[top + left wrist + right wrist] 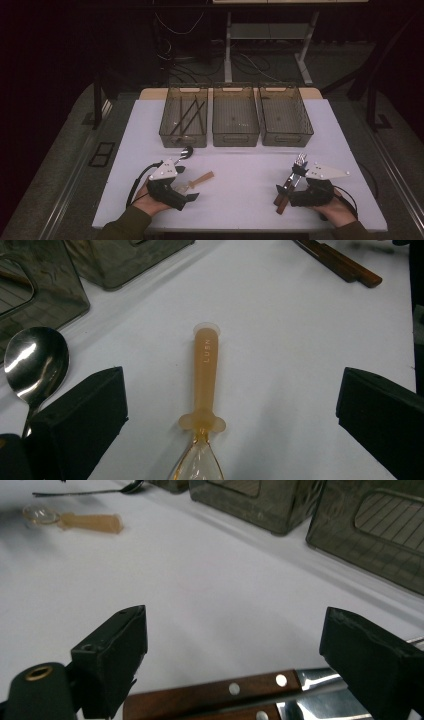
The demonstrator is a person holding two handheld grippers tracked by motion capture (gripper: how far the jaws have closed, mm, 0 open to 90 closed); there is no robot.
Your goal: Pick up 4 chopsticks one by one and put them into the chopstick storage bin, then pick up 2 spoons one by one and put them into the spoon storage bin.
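I'm holding the left gripper [230,405] wide open over the orange-handled spoon [205,375], jaws sitting either side of its handle, not touching it (handle pointing away from me). A metal spoon [32,362] is lying just beside the left jaw, near the bins [235,116]. I'm keeping the right gripper [245,645] open too, jaws straddling the wood-handled cutlery [215,695] lying on the white table [200,595], not gripping anything.
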